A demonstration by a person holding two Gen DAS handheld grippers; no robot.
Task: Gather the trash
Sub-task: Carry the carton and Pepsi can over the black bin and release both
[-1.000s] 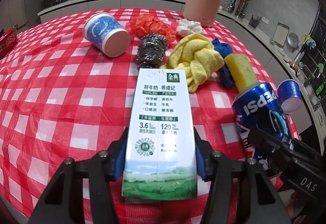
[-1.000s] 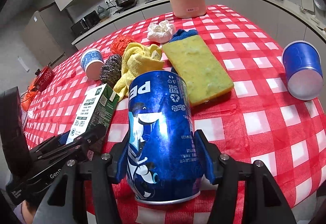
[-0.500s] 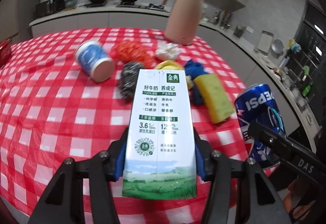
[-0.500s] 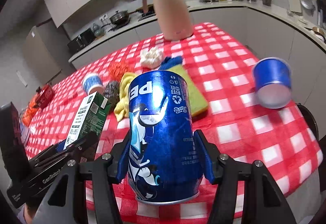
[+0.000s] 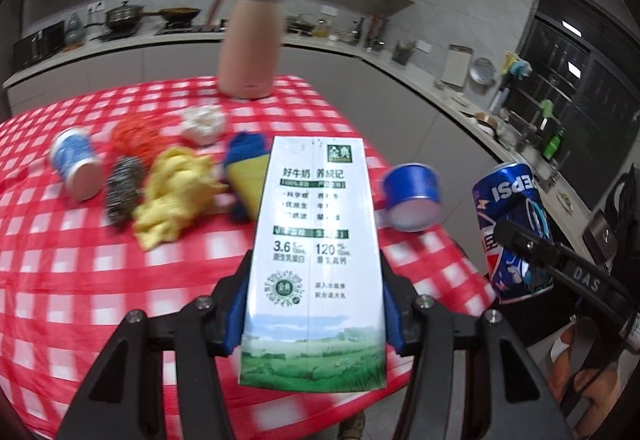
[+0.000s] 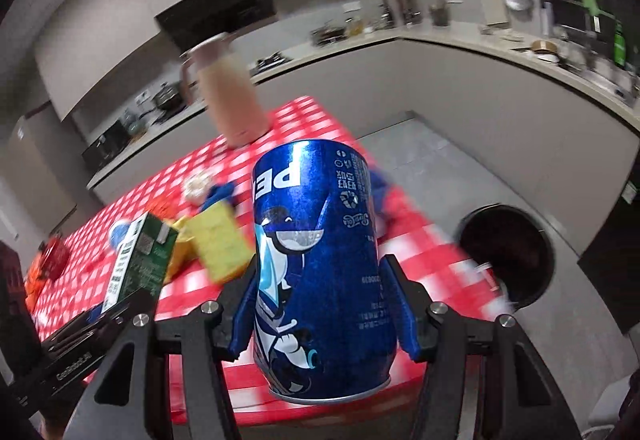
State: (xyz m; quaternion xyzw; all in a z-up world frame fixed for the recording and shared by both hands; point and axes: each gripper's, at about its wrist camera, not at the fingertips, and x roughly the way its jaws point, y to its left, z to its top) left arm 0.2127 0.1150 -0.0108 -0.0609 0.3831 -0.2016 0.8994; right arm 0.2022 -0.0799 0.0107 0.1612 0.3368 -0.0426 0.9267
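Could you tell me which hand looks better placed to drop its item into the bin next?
Probably the right. Its tool grips the Pepsi can, and the open bin shows on the floor just beyond the table edge. The left tool holds the milk carton, no bin in view.

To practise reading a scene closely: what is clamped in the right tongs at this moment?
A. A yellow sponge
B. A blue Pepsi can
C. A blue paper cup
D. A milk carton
B: the right wrist view shows the right tongs with their blue pads pressed on both sides of the blue Pepsi can; the milk carton sits in the left tongs instead.
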